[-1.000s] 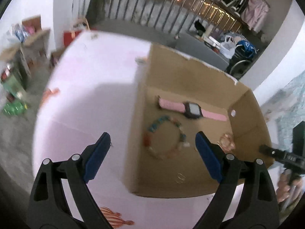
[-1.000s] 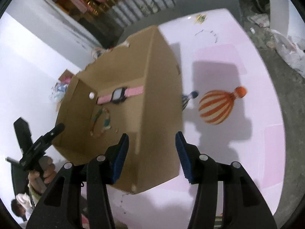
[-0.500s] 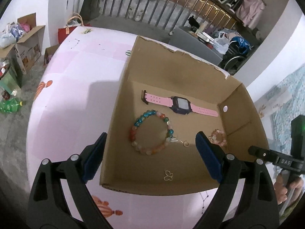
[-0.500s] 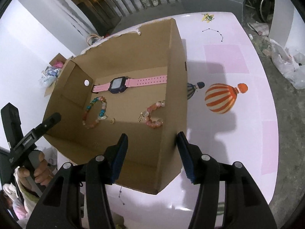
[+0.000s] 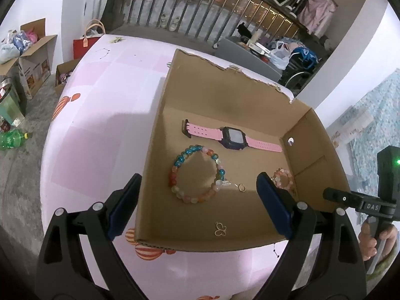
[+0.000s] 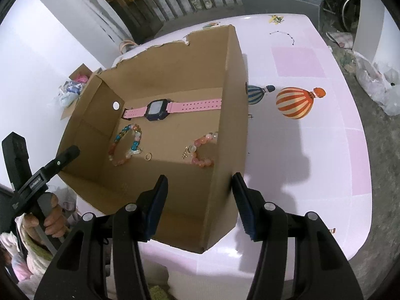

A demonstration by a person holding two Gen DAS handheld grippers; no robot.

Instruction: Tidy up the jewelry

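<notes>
Both tongs gape empty: the left gripper [image 5: 197,202] straddles the cardboard box [image 5: 217,92], multicolour bead bracelet [image 5: 197,175] at its twelve o'clock; the right gripper [image 6: 198,206] straddles the box's right wall.

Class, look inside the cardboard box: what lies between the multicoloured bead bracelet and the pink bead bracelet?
A small gold ring lies on the box floor between the multicoloured bracelet and the pink bracelet, clearest in the right wrist view.

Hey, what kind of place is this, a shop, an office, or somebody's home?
Most likely a lived-in home, near a balcony or landing. A metal railing with clothes hanging behind it, open cardboard storage boxes on the floor, and a pink balloon-print tablecloth suggest it.
</notes>
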